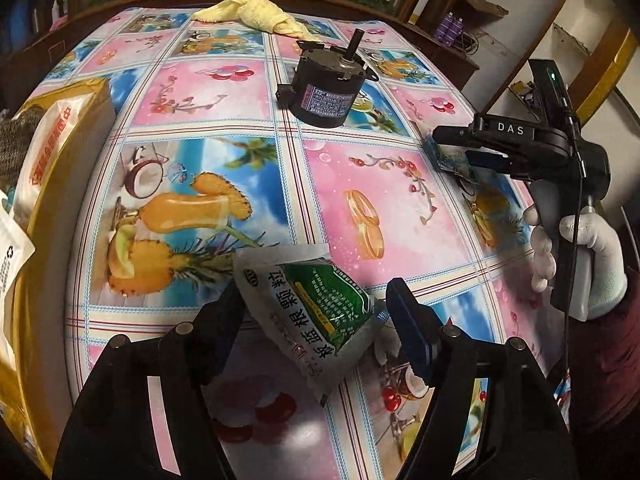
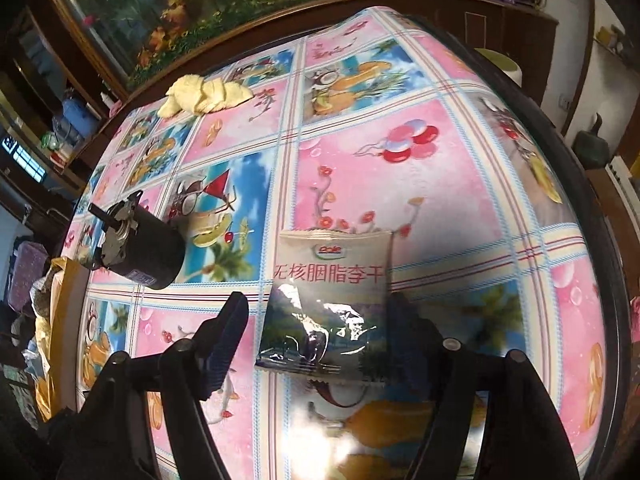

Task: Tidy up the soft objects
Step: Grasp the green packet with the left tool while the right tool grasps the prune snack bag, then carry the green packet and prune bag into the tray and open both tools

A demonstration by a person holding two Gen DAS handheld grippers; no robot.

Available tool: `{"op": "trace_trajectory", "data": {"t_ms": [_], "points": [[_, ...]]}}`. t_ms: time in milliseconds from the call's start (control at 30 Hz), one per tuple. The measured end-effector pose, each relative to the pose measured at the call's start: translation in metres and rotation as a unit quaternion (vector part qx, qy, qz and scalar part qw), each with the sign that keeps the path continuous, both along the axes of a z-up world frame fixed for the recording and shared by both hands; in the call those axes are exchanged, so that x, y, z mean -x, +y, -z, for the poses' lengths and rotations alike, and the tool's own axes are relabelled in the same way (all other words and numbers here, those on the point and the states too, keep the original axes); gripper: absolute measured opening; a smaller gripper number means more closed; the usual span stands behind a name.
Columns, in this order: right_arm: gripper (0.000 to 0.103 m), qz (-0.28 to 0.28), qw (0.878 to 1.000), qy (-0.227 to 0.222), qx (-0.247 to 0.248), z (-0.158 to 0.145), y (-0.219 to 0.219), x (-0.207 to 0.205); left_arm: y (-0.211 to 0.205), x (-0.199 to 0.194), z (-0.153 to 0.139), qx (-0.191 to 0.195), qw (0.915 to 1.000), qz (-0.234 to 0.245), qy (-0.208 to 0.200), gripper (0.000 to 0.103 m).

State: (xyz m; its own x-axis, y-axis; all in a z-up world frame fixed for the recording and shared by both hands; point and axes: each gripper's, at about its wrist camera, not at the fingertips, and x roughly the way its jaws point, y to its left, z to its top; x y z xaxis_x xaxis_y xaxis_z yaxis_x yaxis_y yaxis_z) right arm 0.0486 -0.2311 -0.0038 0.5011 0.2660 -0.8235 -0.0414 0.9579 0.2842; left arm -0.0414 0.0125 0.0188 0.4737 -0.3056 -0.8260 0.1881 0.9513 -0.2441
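Note:
A green and white medicine sachet (image 1: 316, 312) lies on the patterned tablecloth between the fingers of my open left gripper (image 1: 316, 320). A white and dark Dole snack packet (image 2: 324, 300) lies on the cloth between the fingers of my open right gripper (image 2: 316, 324). In the left wrist view the right gripper (image 1: 460, 148) hovers over that same packet (image 1: 450, 158) at the table's right side. A yellow towel (image 1: 256, 14) lies bunched at the far edge; it also shows in the right wrist view (image 2: 204, 94).
A black motor with a shaft (image 1: 324, 88) stands mid-table; it shows in the right wrist view (image 2: 136, 244) at the left. A cardboard box (image 1: 52, 152) holding white bags sits at the table's left edge. Wooden furniture surrounds the table.

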Motion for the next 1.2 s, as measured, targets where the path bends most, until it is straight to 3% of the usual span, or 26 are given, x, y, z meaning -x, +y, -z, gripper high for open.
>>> {"op": "trace_trajectory", "data": {"t_ms": [133,233,267,300,333,367,533,800,1000,1200], "points": [[0.076,-0.012,0.999,0.000,0.039,0.002,0.015,-0.002,-0.020,0.001,0.004,-0.071,0.9970,0.017,-0.024,0.072],[0.076,-0.030,0.995,-0.009,0.095,0.005,0.030,0.002,-0.029,0.008,0.009,-0.111,0.9920,0.035,-0.049,0.071],[0.076,-0.036,0.993,-0.013,0.114,0.006,0.034,0.004,-0.029,0.009,0.008,-0.109,0.9920,0.038,-0.051,0.068],[0.076,-0.040,0.991,-0.015,0.127,0.007,0.037,0.006,-0.026,0.010,0.006,-0.096,0.9930,0.043,-0.054,0.049],[0.072,-0.042,0.990,-0.018,0.133,0.007,0.039,0.008,-0.023,0.010,0.005,-0.082,0.9942,0.048,-0.051,0.047],[0.067,-0.041,0.991,-0.021,0.129,0.006,0.039,0.009,-0.019,0.010,0.004,-0.072,0.9951,0.049,-0.047,0.047],[0.063,-0.033,0.996,-0.022,0.079,0.003,0.028,0.016,-0.001,0.015,-0.001,-0.025,0.9980,0.044,-0.038,0.047],[0.063,-0.028,0.999,-0.029,0.008,-0.017,0.024,0.043,0.046,0.042,-0.042,0.031,0.9968,0.000,-0.073,0.047],[0.063,-0.086,0.995,-0.055,-0.020,-0.043,0.069,0.062,0.107,0.067,-0.060,0.054,0.9920,-0.072,-0.089,0.047],[0.063,-0.170,0.982,-0.062,-0.054,-0.060,0.143,0.077,0.178,0.093,-0.062,0.048,0.9819,-0.155,-0.098,0.048]]}}
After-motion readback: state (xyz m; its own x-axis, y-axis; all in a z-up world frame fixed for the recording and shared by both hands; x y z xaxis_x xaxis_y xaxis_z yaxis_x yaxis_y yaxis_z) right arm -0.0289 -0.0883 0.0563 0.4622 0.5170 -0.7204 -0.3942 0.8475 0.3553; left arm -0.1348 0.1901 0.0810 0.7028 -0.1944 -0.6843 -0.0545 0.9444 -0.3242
